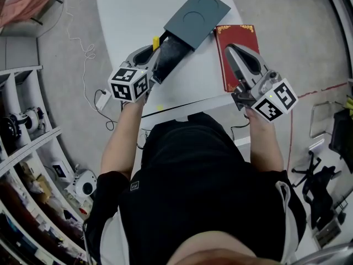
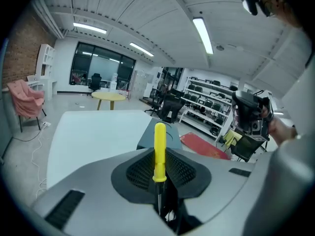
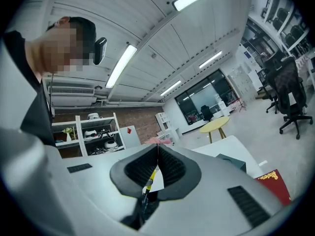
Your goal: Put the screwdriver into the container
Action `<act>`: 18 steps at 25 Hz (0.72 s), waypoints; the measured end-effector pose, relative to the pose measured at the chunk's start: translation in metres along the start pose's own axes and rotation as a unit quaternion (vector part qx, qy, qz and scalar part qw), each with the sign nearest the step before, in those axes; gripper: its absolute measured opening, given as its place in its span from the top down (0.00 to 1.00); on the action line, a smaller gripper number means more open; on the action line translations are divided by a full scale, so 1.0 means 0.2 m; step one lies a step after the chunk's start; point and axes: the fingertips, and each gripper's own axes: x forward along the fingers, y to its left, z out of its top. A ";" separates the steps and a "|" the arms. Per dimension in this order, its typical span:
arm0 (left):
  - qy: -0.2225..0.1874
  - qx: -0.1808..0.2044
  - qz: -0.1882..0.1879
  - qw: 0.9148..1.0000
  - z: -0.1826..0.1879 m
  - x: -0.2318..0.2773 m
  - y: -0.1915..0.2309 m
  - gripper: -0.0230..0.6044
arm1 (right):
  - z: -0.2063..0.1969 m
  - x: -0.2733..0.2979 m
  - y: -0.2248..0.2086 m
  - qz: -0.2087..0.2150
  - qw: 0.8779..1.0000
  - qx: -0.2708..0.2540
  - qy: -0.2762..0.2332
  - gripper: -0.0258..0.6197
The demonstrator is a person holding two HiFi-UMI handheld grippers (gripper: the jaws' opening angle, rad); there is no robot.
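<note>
My left gripper [image 1: 154,49] is shut on the screwdriver [image 1: 156,41], whose yellow handle sticks out past the jaws. The left gripper view shows the handle [image 2: 160,144] upright between the closed jaws of the left gripper [image 2: 160,155], with the dark shaft below it. The container [image 1: 197,16] is a flat dark grey box on the white table, with a black part [image 1: 172,57] slid out toward me. The screwdriver tip area is just left of that black part. My right gripper [image 1: 231,48] is shut and hovers over a red booklet [image 1: 237,54]. The right gripper [image 3: 158,148] shows closed jaws.
The white table [image 1: 132,15] reaches away from me; its near edge is by my body. The red booklet lies right of the container. Cables [image 1: 83,48] and an adapter [image 1: 102,99] lie on the floor at left. Shelves [image 1: 27,148] stand at left.
</note>
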 end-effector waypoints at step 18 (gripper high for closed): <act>0.176 0.016 0.017 0.984 -0.36 0.30 0.09 0.84 | -0.06 -0.04 -0.11 -0.001 1.000 0.024 0.001 0.91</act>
